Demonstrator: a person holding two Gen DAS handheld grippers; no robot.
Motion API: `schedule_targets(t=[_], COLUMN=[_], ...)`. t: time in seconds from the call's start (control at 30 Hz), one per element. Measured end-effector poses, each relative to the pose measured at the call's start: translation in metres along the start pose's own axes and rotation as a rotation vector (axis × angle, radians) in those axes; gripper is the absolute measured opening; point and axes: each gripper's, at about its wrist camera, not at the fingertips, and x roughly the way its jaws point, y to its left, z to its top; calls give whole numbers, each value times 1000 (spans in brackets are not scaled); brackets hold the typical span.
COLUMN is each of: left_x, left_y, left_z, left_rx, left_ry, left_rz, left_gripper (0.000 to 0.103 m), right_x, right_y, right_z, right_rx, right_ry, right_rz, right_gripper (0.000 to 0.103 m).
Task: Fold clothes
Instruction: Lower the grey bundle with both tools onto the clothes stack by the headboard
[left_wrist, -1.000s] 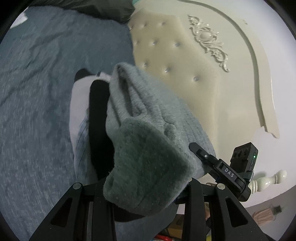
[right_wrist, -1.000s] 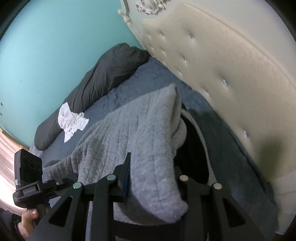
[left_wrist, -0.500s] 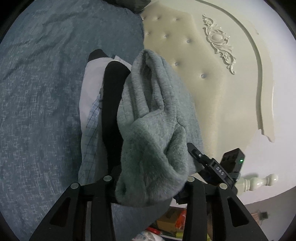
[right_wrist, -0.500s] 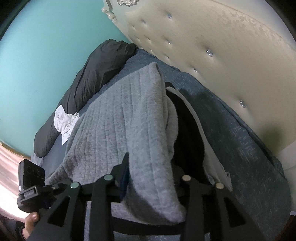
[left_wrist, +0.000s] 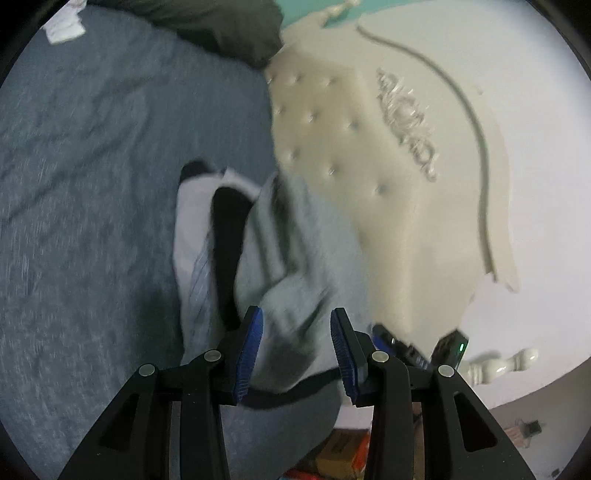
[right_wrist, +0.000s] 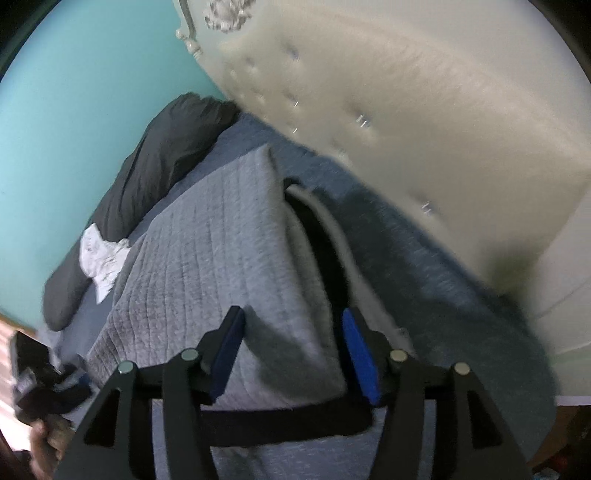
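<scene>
We are letting go of the folded grey sweater (right_wrist: 221, 266), laid on a small clothes stack (left_wrist: 207, 243) ahead of both jaws. Left gripper (left_wrist: 297, 354) stands open; right gripper (right_wrist: 293, 354) is opening, fabric between its pads unpressed. Next, likely back away without snagging. Blue bedspread (left_wrist: 85, 177), cream headboard (left_wrist: 373, 147), teal wall (right_wrist: 92, 92).

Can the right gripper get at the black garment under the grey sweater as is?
Probably not directly. The grey sweater lies on top of the black garment, leaving only a strip showing at the side. The right gripper, fingers opening, has sweater between them, so that moves first.
</scene>
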Motion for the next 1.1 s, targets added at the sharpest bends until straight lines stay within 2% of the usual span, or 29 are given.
schedule_targets(t=[0.1, 0.13, 0.17, 0.33, 0.43, 0.57, 0.67, 0.8, 1.03, 1.1], left_x=[9, 16, 22, 53, 69, 81, 87, 92, 100, 94], left_y=[-19, -28, -35, -49, -45, -24, -4, 1, 11, 9], left_z=[8, 10, 12, 3, -3, -6, -12, -17, -19, -15], left_rx=[57, 87, 110, 197, 232, 242, 222, 246, 246, 232], left_ry=[12, 22, 32, 100, 128, 140, 161, 161, 174, 157], left_rz=[-24, -29, -32, -11, 44, 124, 148, 166, 164, 155], left_gripper=[41, 41, 41, 41, 41, 39, 37, 37, 37, 37], right_x=[-16, -19, -20, 0, 14, 29, 35, 42, 52, 52], right_y=[5, 8, 12, 39, 43, 32, 24, 22, 15, 17], right_z=[1, 2, 3, 4, -2, -6, -11, -17, -26, -23], right_rx=[-21, -29, -41, -129, -154, -106, -87, -98, -82, -81], right_ry=[-64, -79, -88, -48, -26, -20, -14, -5, -4, -5], right_rz=[11, 16, 21, 23, -2, -39, -56, -67, -80, -81], right_gripper=[56, 53, 40, 29, 26, 18, 17, 17, 17, 17])
